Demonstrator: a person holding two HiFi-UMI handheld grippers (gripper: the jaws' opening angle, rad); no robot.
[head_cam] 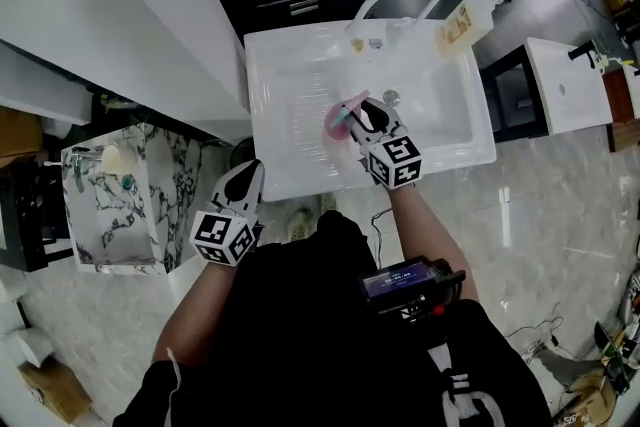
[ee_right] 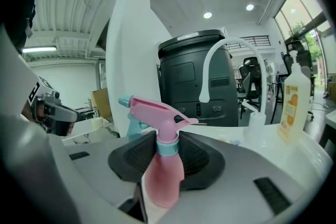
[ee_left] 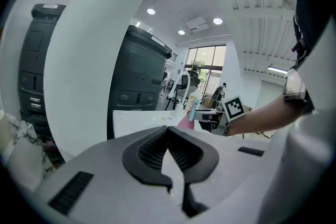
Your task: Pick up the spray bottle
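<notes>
Over sink [head_cam: 290, 65], right hand-held gripper [head_cam: 358, 115] grips upright spray bottle [ee_right: 164, 165], nozzle leftward.

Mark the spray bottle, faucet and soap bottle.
spray bottle [ee_right: 163, 181]: right gripper view, pink body.
faucet [ee_right: 206, 86]: right gripper view, spout end.
soap bottle [head_cam: 462, 23]: head view, bottle body.

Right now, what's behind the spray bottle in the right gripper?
A white faucet arches behind the spray bottle, before a dark cabinet; a soap bottle stands to the right. The bottle and pads cover whatever is directly behind.
</notes>
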